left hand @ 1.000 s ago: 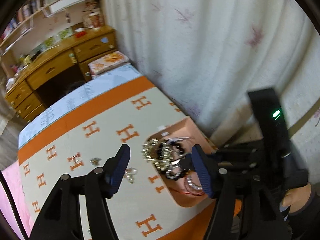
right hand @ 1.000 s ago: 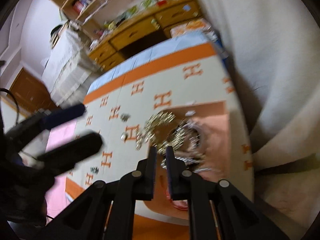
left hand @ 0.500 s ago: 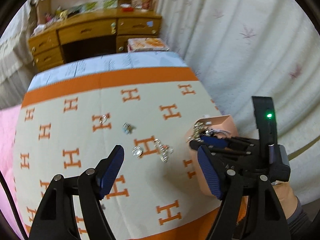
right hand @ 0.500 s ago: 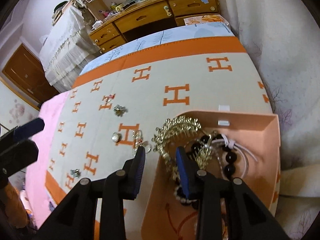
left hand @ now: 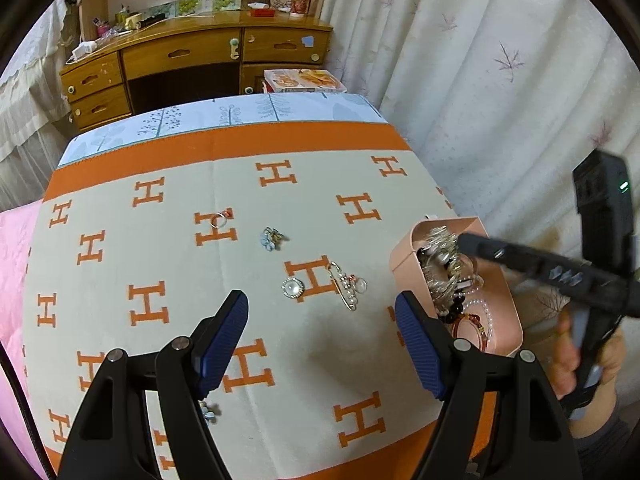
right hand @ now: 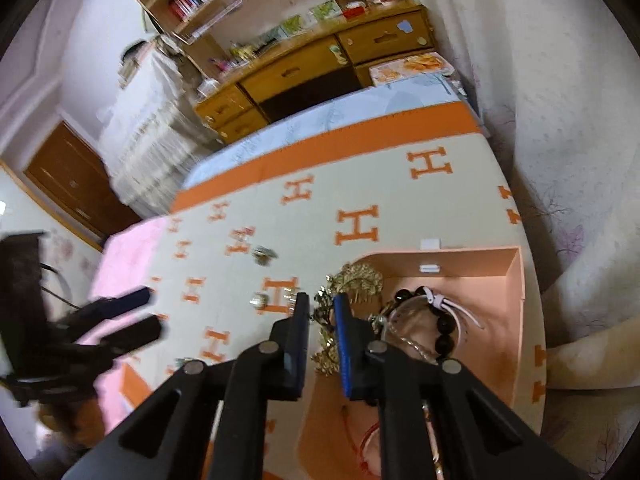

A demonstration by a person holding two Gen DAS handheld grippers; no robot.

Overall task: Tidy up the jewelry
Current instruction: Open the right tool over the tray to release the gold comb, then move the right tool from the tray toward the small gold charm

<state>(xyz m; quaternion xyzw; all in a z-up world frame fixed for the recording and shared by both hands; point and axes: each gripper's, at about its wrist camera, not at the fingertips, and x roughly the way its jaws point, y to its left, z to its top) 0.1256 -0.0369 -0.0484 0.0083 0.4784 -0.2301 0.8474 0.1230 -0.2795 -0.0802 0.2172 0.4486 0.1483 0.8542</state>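
A peach box (left hand: 500, 300) (right hand: 480, 276) holds a gold necklace (right hand: 356, 280), a black bead bracelet (right hand: 444, 332) and other jewelry. Loose on the H-pattern blanket lie a pearl safety-pin brooch (left hand: 347, 285), a round pearl brooch (left hand: 293, 288), a blue flower piece (left hand: 271, 237) and a thin ring (left hand: 219, 220). My left gripper (left hand: 320, 320) is open and empty, held above the blanket near the brooches. My right gripper (right hand: 320, 312) hangs over the box's left edge, its jaws slightly apart with nothing between them; it shows over the box in the left wrist view (left hand: 464, 240).
The blanket (left hand: 160, 240) covers a bed with a pink sheet (left hand: 16, 280) at the left. A curtain (left hand: 480, 60) hangs close on the right. A wooden desk (left hand: 192, 60) stands beyond the far end. Another small flower piece (left hand: 209, 411) lies near the front edge.
My left gripper swung left from over the box to above the loose pieces. My right gripper opened at the box, then narrowed and drew back; the gold necklace stays in the box.
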